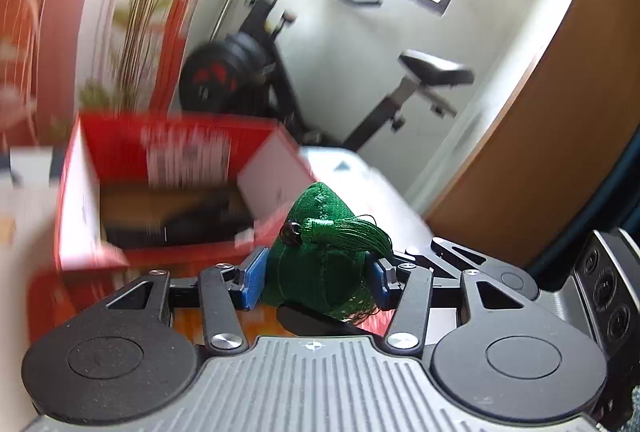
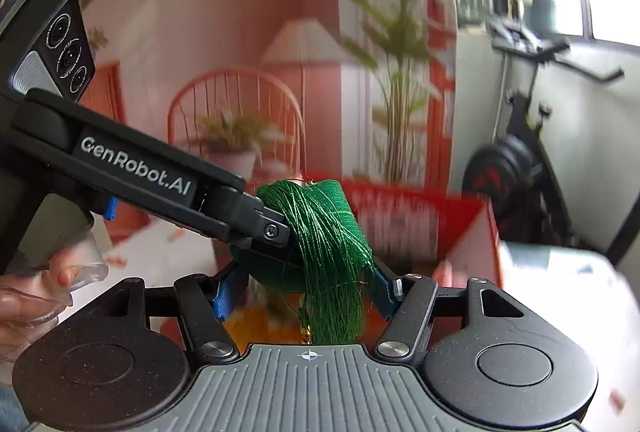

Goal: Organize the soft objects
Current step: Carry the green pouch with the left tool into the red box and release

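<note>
A green fabric pouch (image 1: 320, 272) with a green thread tassel (image 1: 360, 232) hangs in the air, held from two sides. My left gripper (image 1: 316, 280) is shut on it, both blue pads pressed into the cloth. In the right wrist view the pouch (image 2: 336, 207) sits between the blue pads of my right gripper (image 2: 304, 292), which close against its sides, and the tassel (image 2: 336, 296) drapes down over the front. One black finger (image 2: 240, 211) of the left gripper reaches in from the left and clamps the pouch's upper part. A hand (image 2: 24, 292) holds that gripper's handle.
An open red cardboard box (image 1: 160, 151) with dark contents stands just beyond the pouch, seen blurred, also as the red box (image 2: 420, 216). Behind are an exercise bike (image 1: 256, 71), a tall plant (image 2: 396, 71), an orange wire chair (image 2: 236, 111) and a white tabletop (image 2: 560, 272).
</note>
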Available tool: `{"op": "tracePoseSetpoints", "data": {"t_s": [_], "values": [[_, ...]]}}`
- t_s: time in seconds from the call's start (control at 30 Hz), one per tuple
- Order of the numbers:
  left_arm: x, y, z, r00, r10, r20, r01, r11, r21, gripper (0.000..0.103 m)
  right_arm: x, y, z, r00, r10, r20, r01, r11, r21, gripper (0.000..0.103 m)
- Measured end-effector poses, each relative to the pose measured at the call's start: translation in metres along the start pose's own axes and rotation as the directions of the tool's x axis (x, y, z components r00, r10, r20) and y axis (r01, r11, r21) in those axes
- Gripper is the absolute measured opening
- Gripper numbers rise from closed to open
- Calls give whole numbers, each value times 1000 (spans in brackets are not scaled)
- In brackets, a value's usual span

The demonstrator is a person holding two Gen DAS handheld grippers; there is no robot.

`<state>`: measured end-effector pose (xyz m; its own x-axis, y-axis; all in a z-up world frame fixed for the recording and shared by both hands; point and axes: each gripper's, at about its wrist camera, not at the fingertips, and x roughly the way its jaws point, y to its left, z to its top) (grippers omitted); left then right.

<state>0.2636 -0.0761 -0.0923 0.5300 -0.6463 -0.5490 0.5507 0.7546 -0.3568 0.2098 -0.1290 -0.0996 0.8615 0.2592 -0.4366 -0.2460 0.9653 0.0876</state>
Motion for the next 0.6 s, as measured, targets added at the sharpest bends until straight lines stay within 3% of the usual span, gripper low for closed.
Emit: {"op": "tracePoseSetpoints", "data": {"t_s": [0.27,0.37,0.6], "values": [[-14,-11,66,988,8,153,-23,995,97,55,8,-15,85,995,4,105,6,995,-99,60],[-16,-6,78,981,15,192,-32,996,87,56,17,-19,106,992,18,123,-3,992,-124,60],[9,20,76,983,67,171,-76,996,44,56,63,-22,114,997,37,72,-25,986,-166,60]]}}
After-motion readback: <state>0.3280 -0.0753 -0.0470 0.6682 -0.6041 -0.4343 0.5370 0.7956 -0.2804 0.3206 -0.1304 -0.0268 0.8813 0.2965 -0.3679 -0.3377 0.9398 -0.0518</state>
